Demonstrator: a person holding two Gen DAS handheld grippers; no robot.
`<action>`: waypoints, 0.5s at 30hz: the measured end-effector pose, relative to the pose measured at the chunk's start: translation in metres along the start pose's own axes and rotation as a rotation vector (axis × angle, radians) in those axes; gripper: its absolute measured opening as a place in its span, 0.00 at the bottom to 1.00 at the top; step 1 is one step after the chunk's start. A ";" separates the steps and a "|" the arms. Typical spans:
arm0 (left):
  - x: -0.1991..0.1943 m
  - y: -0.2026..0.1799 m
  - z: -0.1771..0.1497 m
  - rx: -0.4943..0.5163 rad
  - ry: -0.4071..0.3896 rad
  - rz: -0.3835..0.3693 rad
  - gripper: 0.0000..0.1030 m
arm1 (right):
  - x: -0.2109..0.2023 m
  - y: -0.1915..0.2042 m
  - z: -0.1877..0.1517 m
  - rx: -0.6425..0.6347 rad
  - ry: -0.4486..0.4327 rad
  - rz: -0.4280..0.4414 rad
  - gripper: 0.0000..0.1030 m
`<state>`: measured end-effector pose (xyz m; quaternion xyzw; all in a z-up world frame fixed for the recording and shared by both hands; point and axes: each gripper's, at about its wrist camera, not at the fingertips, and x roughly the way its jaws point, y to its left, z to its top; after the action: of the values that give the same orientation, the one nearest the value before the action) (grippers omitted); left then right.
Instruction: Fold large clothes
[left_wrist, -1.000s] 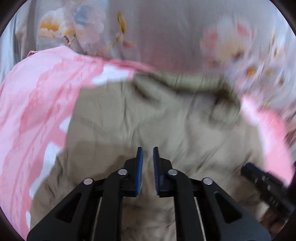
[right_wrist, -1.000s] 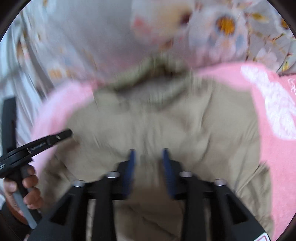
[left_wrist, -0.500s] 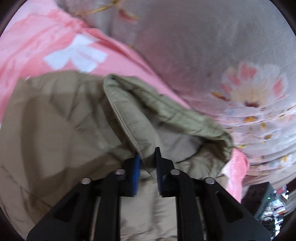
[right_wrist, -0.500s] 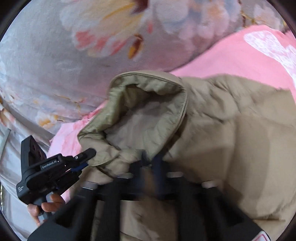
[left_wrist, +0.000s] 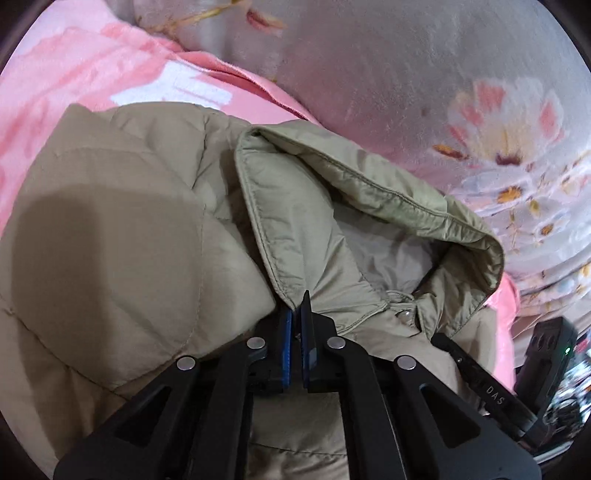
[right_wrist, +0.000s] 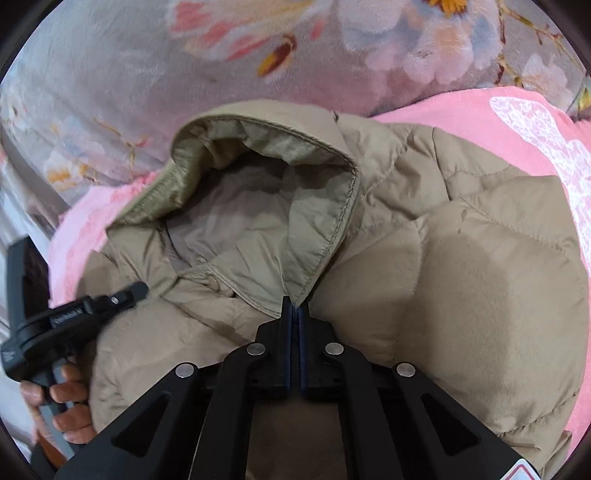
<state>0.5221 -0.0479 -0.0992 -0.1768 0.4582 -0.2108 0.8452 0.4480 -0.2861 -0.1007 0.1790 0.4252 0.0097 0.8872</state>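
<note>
Two handheld grippers are pinching the same garment: a beige quilted puffer jacket (left_wrist: 122, 236) with a thin olive-tan hood (left_wrist: 354, 206), which lies spread on a pink fleece blanket with white shapes (left_wrist: 74, 85), itself laid over a grey plush blanket printed with pink and white flowers (left_wrist: 424, 96). In the left wrist view, the left gripper (left_wrist: 296, 314) has its blue-padded fingers pressed almost together on the lower corner of the hood's front edge, on its own side of the hood opening. In the right wrist view, the right gripper (right_wrist: 294, 310) is clamped the same way on the opposite lower corner of the hood edge, with the snap button (right_wrist: 213, 282) at the collar sitting just to its left. The hood opens away from both tools, its mouth gaping toward the flowered blanket, while the jacket body stretches back beneath and behind the fingers toward the person. The hood's long axis therefore runs straight ahead from the grippers, and the two grips sit at matching points on either side of it, neither hand clearly nearer. My judgement is that the step in hand is folding the hood down onto the jacket's chest, which would call for drawing both corners evenly back toward the person so that the hood lands flat and centred, not skewed.
</note>
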 end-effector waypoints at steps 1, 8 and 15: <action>0.002 -0.004 -0.002 0.024 -0.003 0.023 0.03 | 0.002 -0.001 -0.001 -0.003 0.004 -0.007 0.00; 0.000 -0.007 -0.004 0.083 -0.012 0.066 0.04 | 0.005 -0.011 0.001 0.034 0.034 0.036 0.00; -0.053 0.000 -0.013 0.087 -0.044 -0.042 0.04 | -0.066 -0.041 -0.019 0.112 -0.014 0.132 0.19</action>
<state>0.4846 -0.0220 -0.0689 -0.1540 0.4260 -0.2442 0.8575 0.3853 -0.3298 -0.0754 0.2558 0.4064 0.0430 0.8761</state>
